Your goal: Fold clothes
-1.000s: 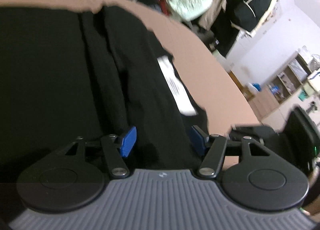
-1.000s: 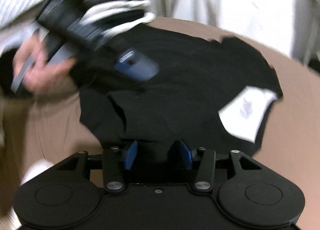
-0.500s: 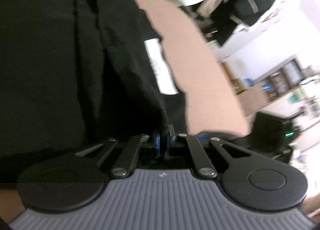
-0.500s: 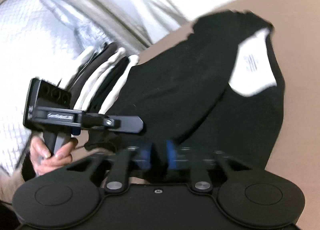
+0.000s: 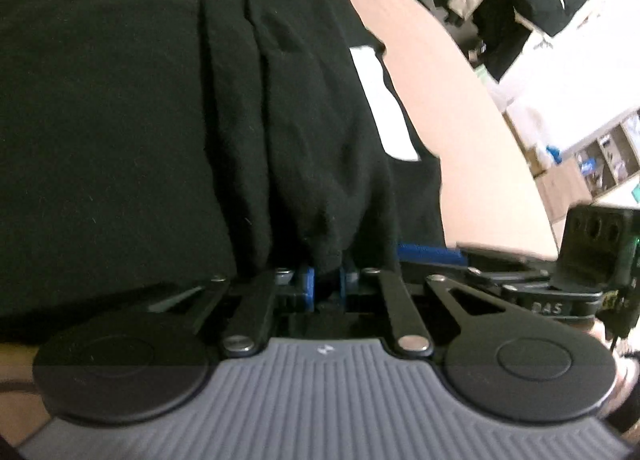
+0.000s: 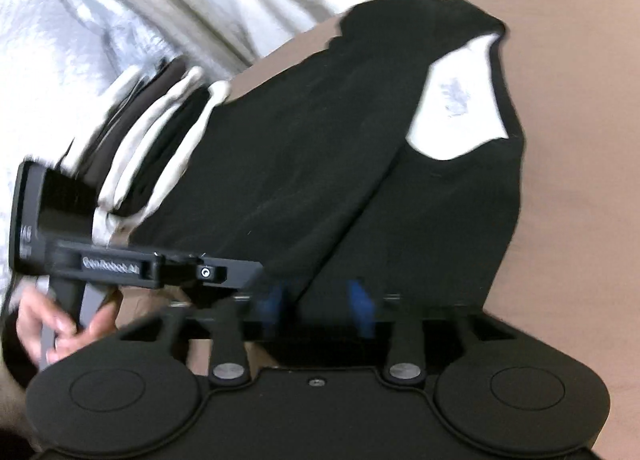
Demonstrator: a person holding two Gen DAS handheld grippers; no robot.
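We note the left gripper [image 5: 325, 285] clamped on the black shirt [image 5: 160, 120] hem, right gripper [image 6: 318, 302] jaws opening around cloth; the fold may sag.

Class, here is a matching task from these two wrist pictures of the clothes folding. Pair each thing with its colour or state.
Things:
1. black garment
2. label patch on the garment
3. table surface
4. left gripper

Colour or state:
A. light brown, bare beside the cloth
B. pinched on a bunch of cloth
C. white, with faint print
D. spread flat, partly folded over itself

Pairs: 1-D, 2-C, 3-A, 4-B
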